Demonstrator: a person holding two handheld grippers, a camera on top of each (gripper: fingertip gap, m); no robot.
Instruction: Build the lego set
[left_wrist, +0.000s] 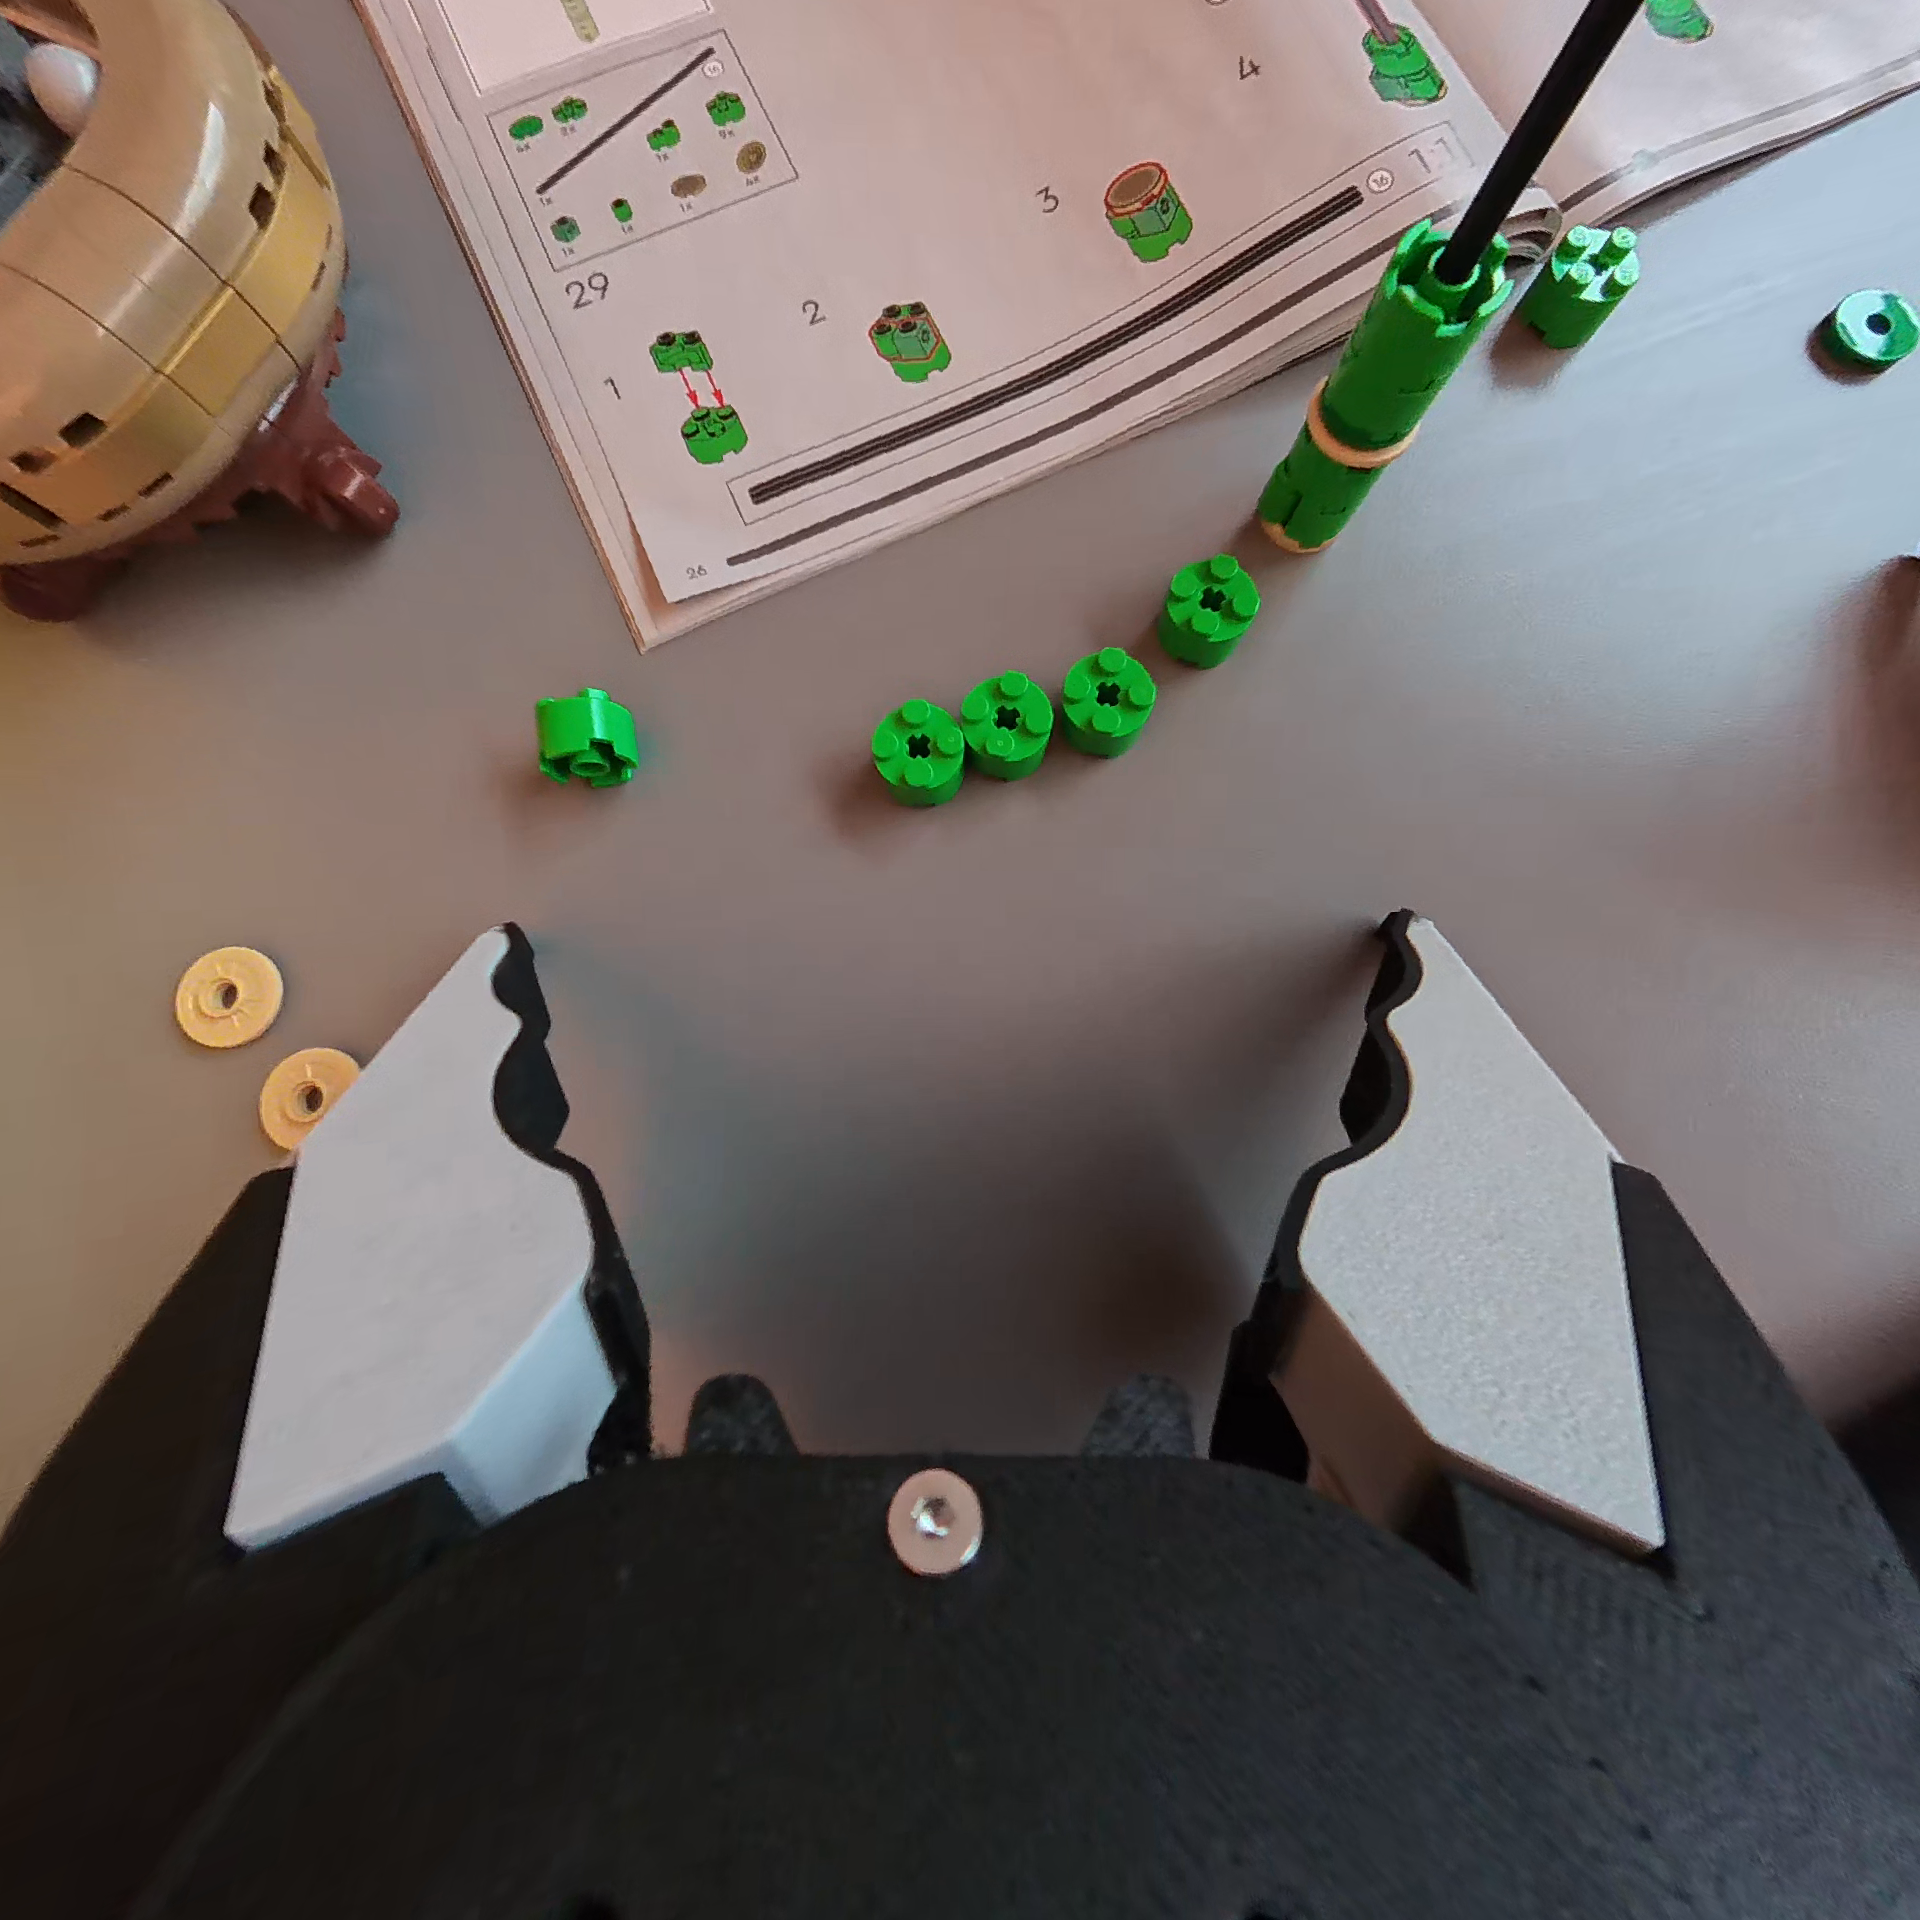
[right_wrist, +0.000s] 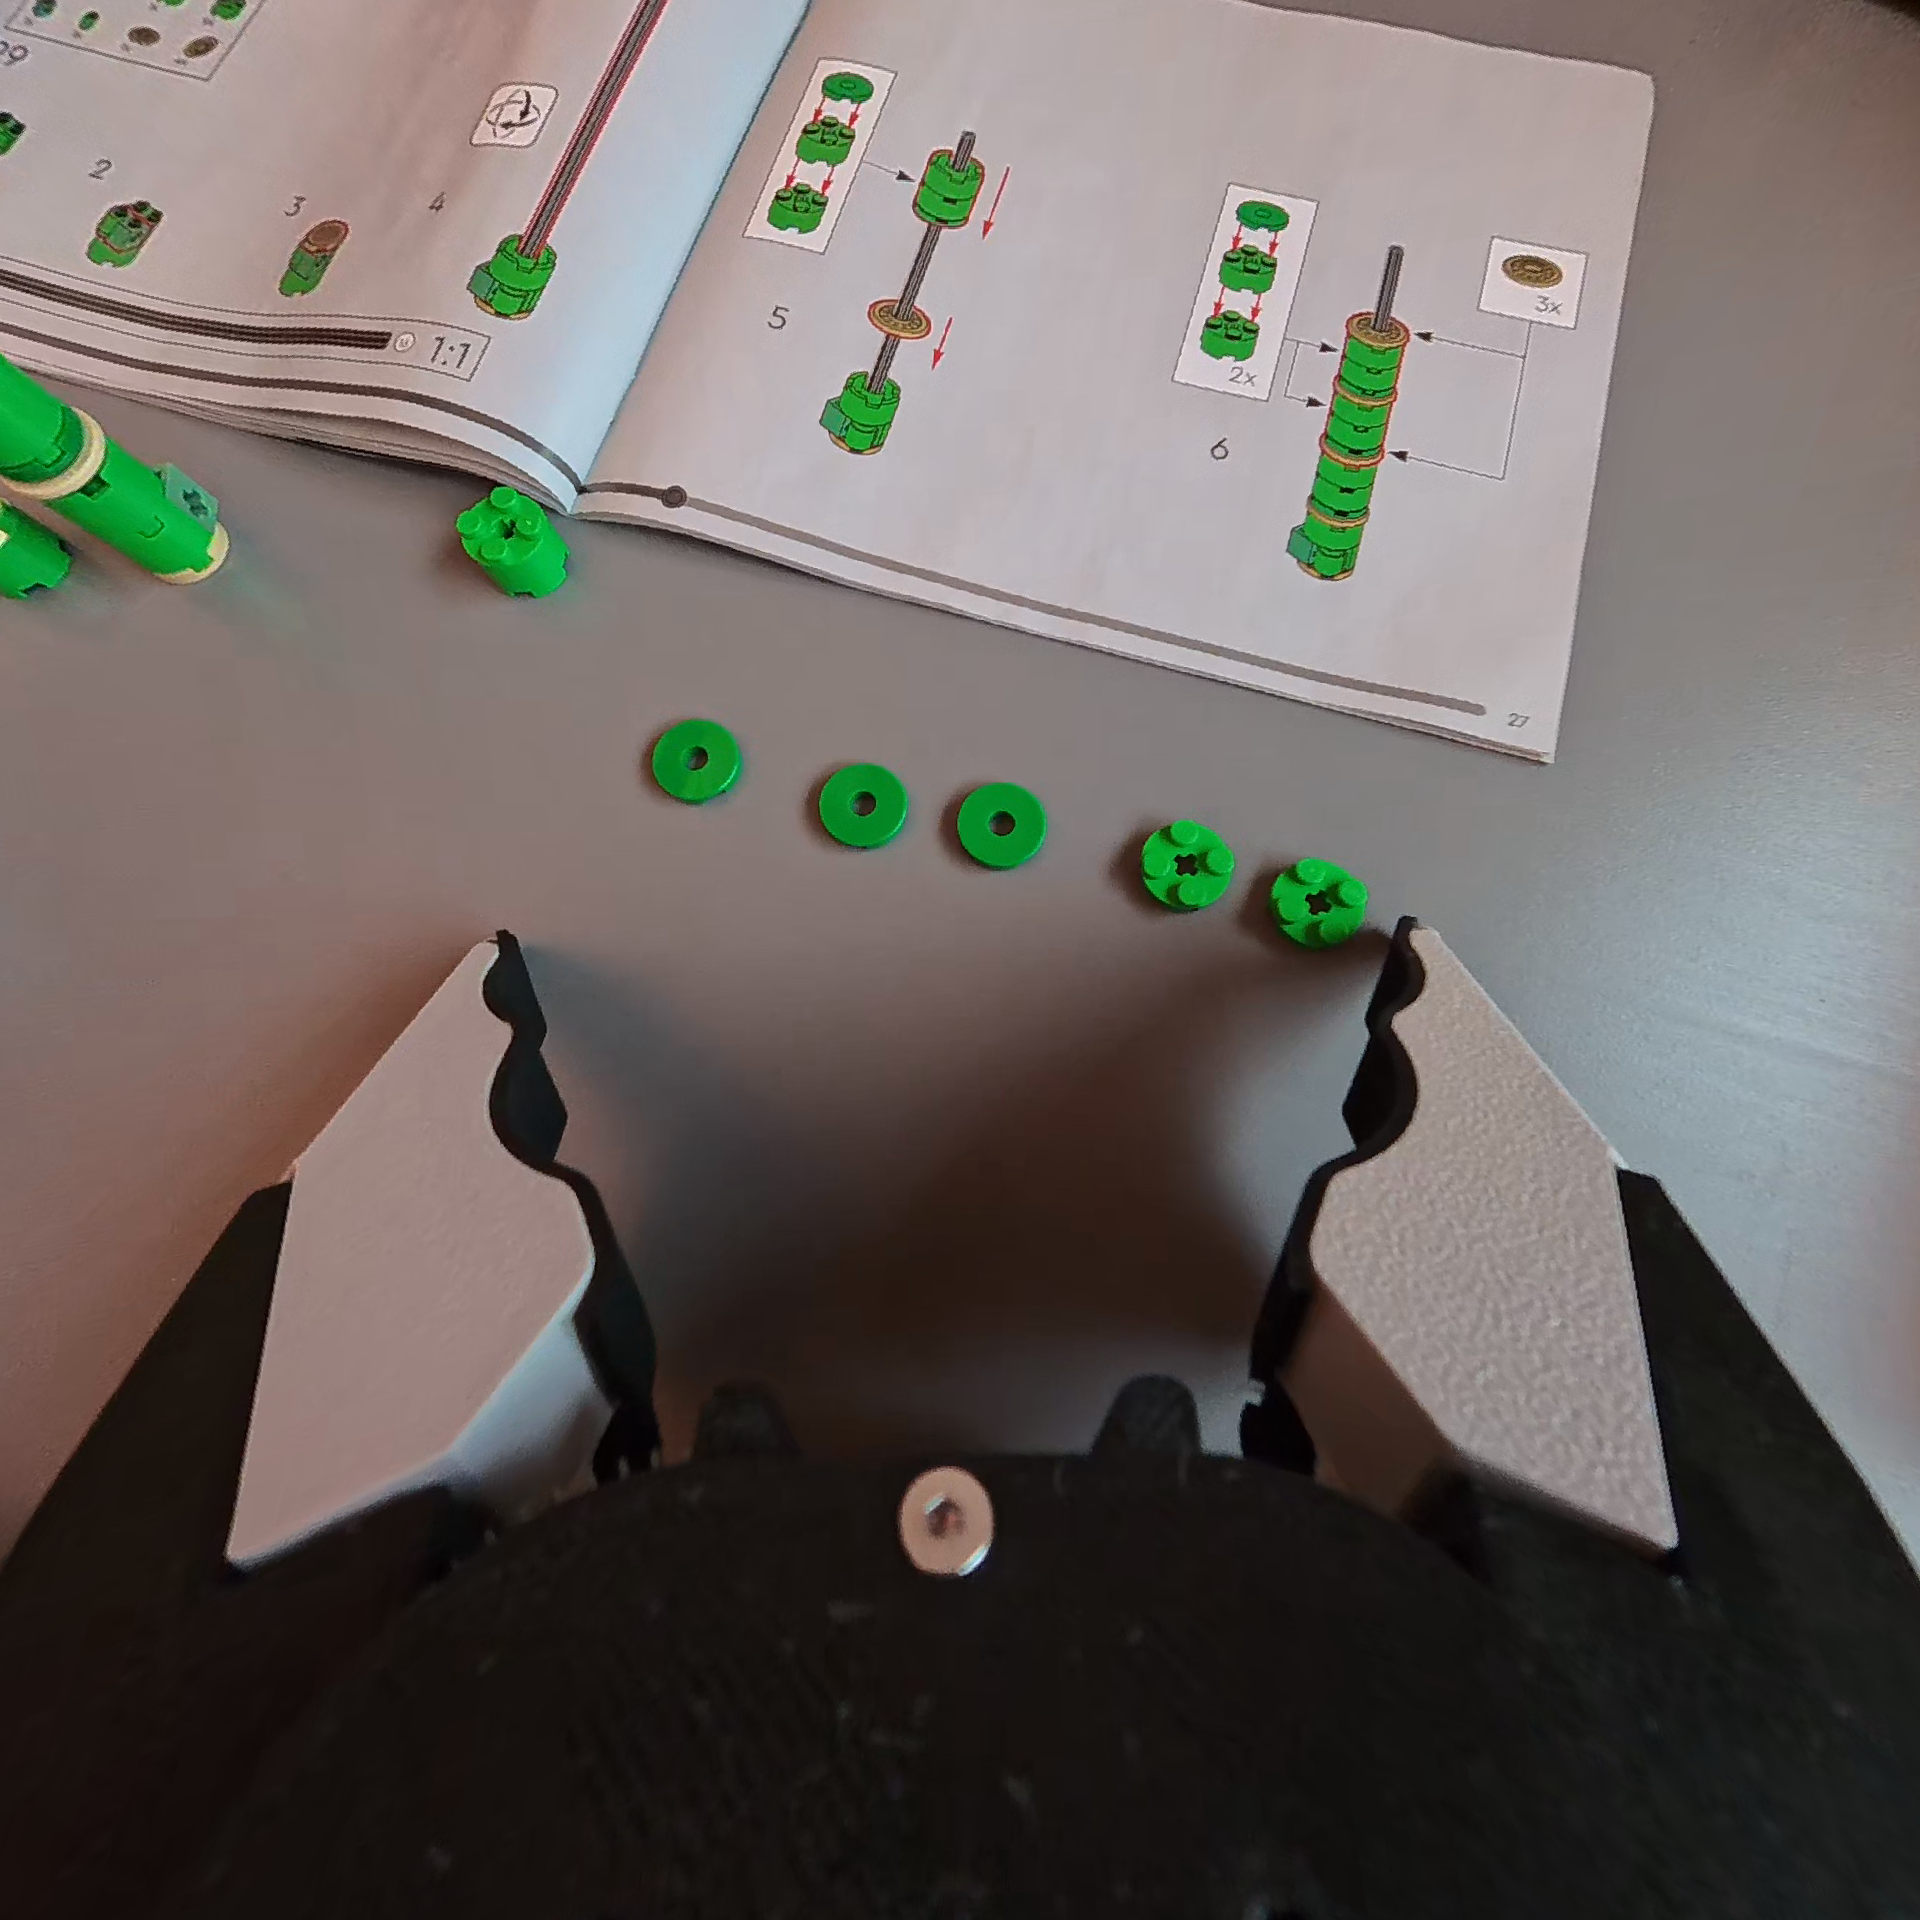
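Observation:
In the left wrist view my left gripper (left_wrist: 956, 930) is open and empty above the grey table. Ahead lie a row of several green round bricks (left_wrist: 1006, 724), one green brick on its side (left_wrist: 585, 737), and a green stack with tan rings on a black rod (left_wrist: 1371, 384). Two tan discs (left_wrist: 228, 995) lie by the left finger. In the right wrist view my right gripper (right_wrist: 954, 935) is open and empty. Ahead lie three flat green discs (right_wrist: 862, 805) and two green round plates (right_wrist: 1187, 864). The stack (right_wrist: 125, 499) shows at the left.
An open instruction booklet (left_wrist: 935, 312) lies at the back; it also shows in the right wrist view (right_wrist: 1039, 312). A tan and gold round model on a brown stand (left_wrist: 156, 312) sits at the far left. A green round brick (right_wrist: 512, 541) stands by the booklet's spine. It is some 8 cm from my left tips to the stack (right_wrist: 125, 499).

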